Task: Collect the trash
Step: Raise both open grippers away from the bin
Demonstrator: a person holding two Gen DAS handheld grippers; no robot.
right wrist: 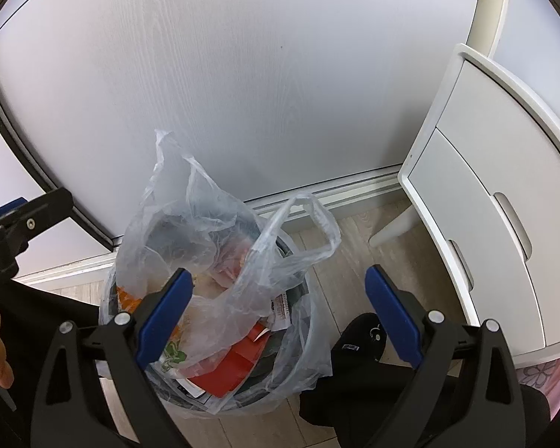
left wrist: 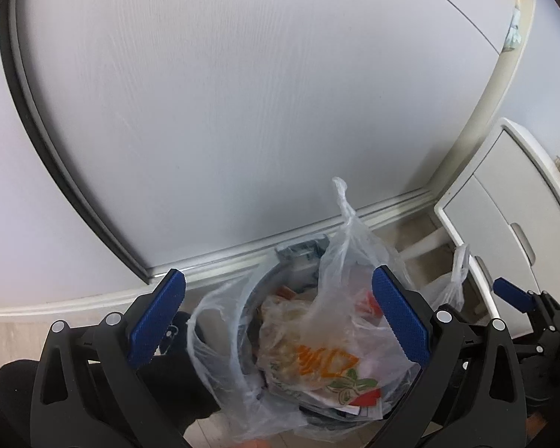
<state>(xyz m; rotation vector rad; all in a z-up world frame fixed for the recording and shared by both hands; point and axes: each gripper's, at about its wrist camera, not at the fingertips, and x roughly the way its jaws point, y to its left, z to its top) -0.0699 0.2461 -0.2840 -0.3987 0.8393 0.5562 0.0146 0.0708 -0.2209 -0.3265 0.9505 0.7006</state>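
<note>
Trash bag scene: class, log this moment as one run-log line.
phase: pre-grasp | left gripper: open, empty | right gripper: open, empty | trash bag: in bin, handles loose, untied

Orange lettering on a wrapper [left wrist: 326,367] inside the clear trash bag [left wrist: 339,261] | blurred, unreadable | no other legible text

Both views are evenly lit by soft, cool indoor light, with no hard shadows. The pale wardrobe door [left wrist: 242,112] looks slightly washed out, its wood grain faint. Fisheye distortion bends its straight edges into arcs, and the corners go black (lens vignette). The clear plastic bag [right wrist: 220,261] shows mild sheen. Focus is slightly soft throughout.
</note>
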